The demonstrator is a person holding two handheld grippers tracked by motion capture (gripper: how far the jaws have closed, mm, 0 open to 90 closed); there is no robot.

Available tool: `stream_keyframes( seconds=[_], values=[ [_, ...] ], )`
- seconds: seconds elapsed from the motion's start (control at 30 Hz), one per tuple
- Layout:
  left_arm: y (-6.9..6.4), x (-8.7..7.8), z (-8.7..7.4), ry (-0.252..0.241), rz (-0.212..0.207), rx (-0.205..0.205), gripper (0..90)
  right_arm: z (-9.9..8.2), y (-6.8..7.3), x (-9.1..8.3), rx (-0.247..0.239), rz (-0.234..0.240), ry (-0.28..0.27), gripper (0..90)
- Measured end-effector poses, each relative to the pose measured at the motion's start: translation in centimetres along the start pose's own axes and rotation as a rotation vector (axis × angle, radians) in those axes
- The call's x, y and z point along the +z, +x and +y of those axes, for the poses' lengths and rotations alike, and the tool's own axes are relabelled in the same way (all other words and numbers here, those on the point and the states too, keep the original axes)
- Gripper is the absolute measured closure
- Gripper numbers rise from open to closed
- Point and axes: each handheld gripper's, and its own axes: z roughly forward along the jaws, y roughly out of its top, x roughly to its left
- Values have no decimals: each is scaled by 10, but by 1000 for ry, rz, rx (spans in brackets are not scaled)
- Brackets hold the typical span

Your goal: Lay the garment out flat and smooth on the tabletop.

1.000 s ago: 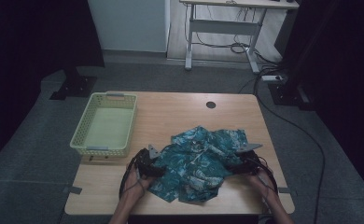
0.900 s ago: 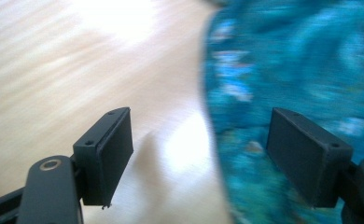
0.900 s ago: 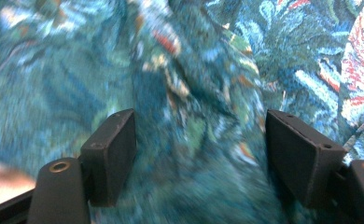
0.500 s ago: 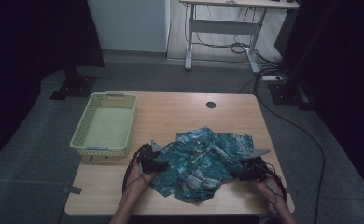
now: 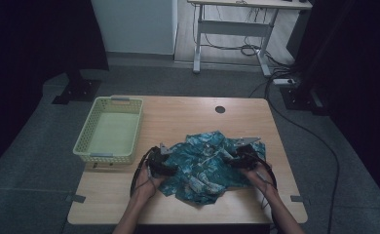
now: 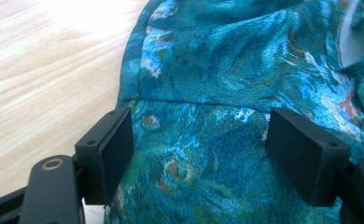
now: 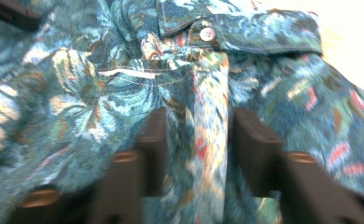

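Item: a crumpled teal patterned garment (image 5: 202, 165), lying on the near half of your wooden table (image 5: 178, 117), between your two hands.

Garment detail: in the right gripper view a white button (image 7: 207, 33) sits on a folded band near the top edge; the cloth (image 7: 77, 107) around it is bunched in folds.

Left gripper (image 5: 162, 162): at the garment's left edge. In the left gripper view your jaws stand spread wide, with flat cloth (image 6: 203, 107) lying between and beneath them; neither pad presses on it. Bare tabletop (image 6: 45, 70) shows just to the left of the cloth's hem.

Right gripper (image 5: 237, 158): at the garment's right side. Your jaws have just been closing, and in the right gripper view a raised ridge of fabric (image 7: 210, 140) runs up between them, pinched by the pads on both sides.

Basket: a pale yellow-green basket (image 5: 88, 141) stands at the table's left, apart from the garment.

Change since a second ago: the cloth pile has drawn in. Its right side earlier spread farther toward the table's right edge; now it is gathered closer to the middle and looks more heaped. Your right hand (image 5: 256, 173) has come inward with it, and your left hand (image 5: 146, 183) has shifted slightly. The basket has not moved.
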Motion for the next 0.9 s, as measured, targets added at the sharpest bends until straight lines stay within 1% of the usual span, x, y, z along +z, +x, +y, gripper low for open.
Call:
stream_keyframes(
  seconds=[0.07,0.13,0.2,0.27,0.4,0.47,0.53,0.67,0.73,0.77,0.83,0.87,0.9],
  values=[
    [6,2,2,2,3,-8,231,2,4,1,-22,-7,1,776],
    [10,2,3,8,7,-11,231,0,10,-6,-40,13,-22,830],
    [12,3,5,9,10,-15,231,-6,17,-20,-64,24,-50,839],
    [14,4,6,11,18,-23,231,-14,24,-36,-86,42,-68,841],
    [16,6,8,16,28,-32,231,-38,32,-70,-102,88,-104,841],
    [17,7,10,21,33,-39,230,-51,34,-86,-111,68,-110,843],
    [18,8,11,24,38,-46,231,-65,32,-101,-101,59,-122,848],
    [22,9,14,32,49,-61,230,-89,24,-127,-66,43,-141,850],
    [23,10,15,37,53,-68,230,-99,20,-135,-50,79,-144,840],
    [24,10,16,44,56,-72,230,-103,18,-137,-40,96,-128,814],
    [23,9,19,73,68,-79,231,-108,14,-140,-24,60,-100,737],
    [20,7,21,76,84,-73,231,-110,11,-141,1,48,-96,672],
    [17,3,22,60,84,-65,230,-110,7,-142,35,32,-97,606]
  ],
)
